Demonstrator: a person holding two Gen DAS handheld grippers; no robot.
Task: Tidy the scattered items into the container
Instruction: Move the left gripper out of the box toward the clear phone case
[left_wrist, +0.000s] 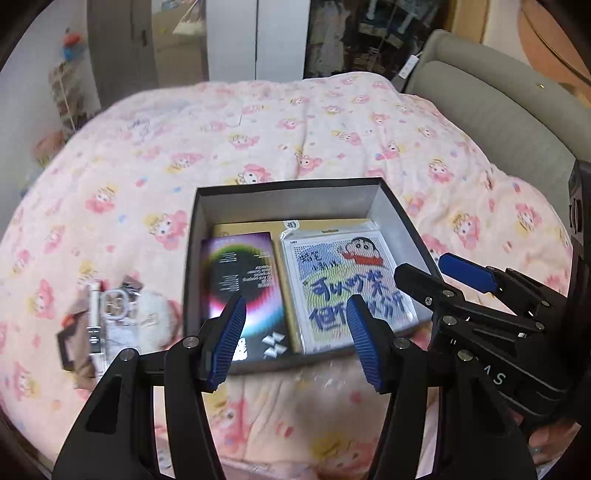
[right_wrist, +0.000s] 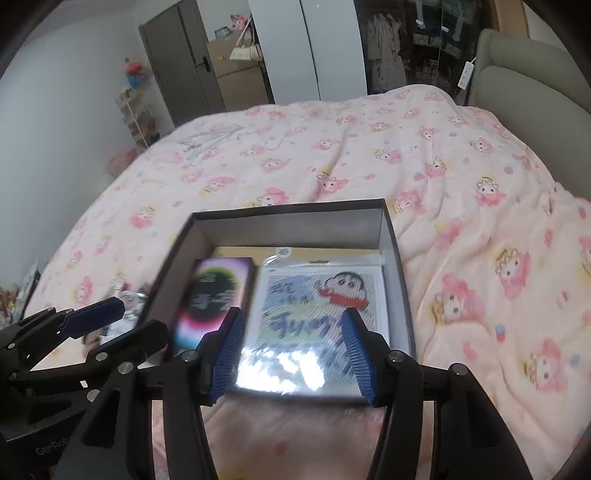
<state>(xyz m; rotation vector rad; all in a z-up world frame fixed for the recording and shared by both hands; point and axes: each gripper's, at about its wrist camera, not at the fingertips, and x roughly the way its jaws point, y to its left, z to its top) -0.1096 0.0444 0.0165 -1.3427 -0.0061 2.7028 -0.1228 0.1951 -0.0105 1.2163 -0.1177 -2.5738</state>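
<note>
On the pink cartoon-print quilt (left_wrist: 332, 133) sits an open black box (left_wrist: 295, 192), holding a dark booklet with a rainbow ring (left_wrist: 243, 280) on its left and a bagged cartoon picture kit (left_wrist: 347, 284) on its right, side by side over a tan sheet. Left of the box a small heap of loose items (left_wrist: 110, 317) lies on the quilt. Above the box's near edge, the left gripper (left_wrist: 295, 332) and the right gripper (right_wrist: 293, 350) both hang with jaws apart, empty. A grey headboard (left_wrist: 517, 110) stands at right.
</note>
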